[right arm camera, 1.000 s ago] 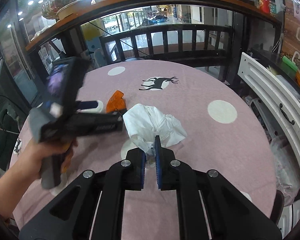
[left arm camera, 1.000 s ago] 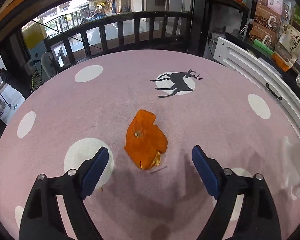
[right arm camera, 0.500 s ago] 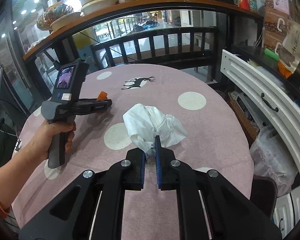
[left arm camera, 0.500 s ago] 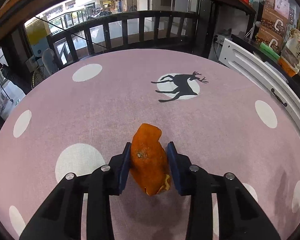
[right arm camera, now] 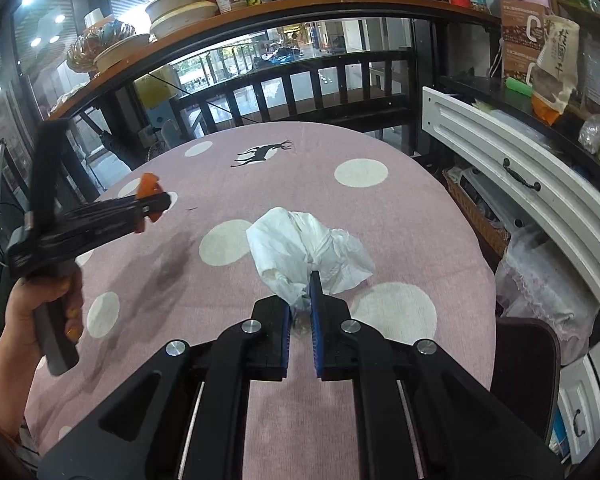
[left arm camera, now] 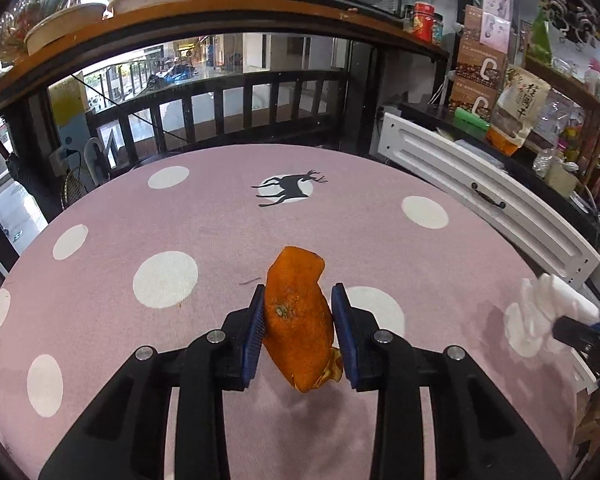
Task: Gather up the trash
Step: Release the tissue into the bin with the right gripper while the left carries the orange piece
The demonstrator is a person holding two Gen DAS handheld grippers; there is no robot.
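At the far left of the right wrist view, a person's hand point(right arm camera: 40, 312) grasps the handle of the left gripper point(right arm camera: 150, 206), which reaches to the right over the pink tablecloth point(right arm camera: 260, 184); a piece of orange peel point(right arm camera: 146, 188) shows at its tip. In the left wrist view the same peel point(left arm camera: 298, 320) sits between the two blue pads point(left arm camera: 256, 332) of the left gripper point(left arm camera: 300, 336), and the pads press on its two sides, so the fingers are closed on it. The peel is lifted off the cloth, with its shadow on the pink surface below, and its pale inner side shows at the lower edge. The tablecloth point(left arm camera: 220, 232) carries white dots and a black deer figure point(left arm camera: 288, 188) on a white circle, farther from the camera than the peel. Going more to the right, in the right wrist view the right gripper point(right arm camera: 300, 312) holds a crumpled white tissue point(right arm camera: 308, 252); its blue pads are nearly together and they pinch the lower part of the tissue, while the rest of the paper spreads above the fingertips. This tissue point(left arm camera: 540, 320) appears also at the right edge of the left wrist view, held at the dark tip of the right gripper. At the right side of the table stands a white cabinet point(right arm camera: 540, 184) with a dark handle, and next to it, lower, hangs a pale plastic bag point(right arm camera: 540, 280).
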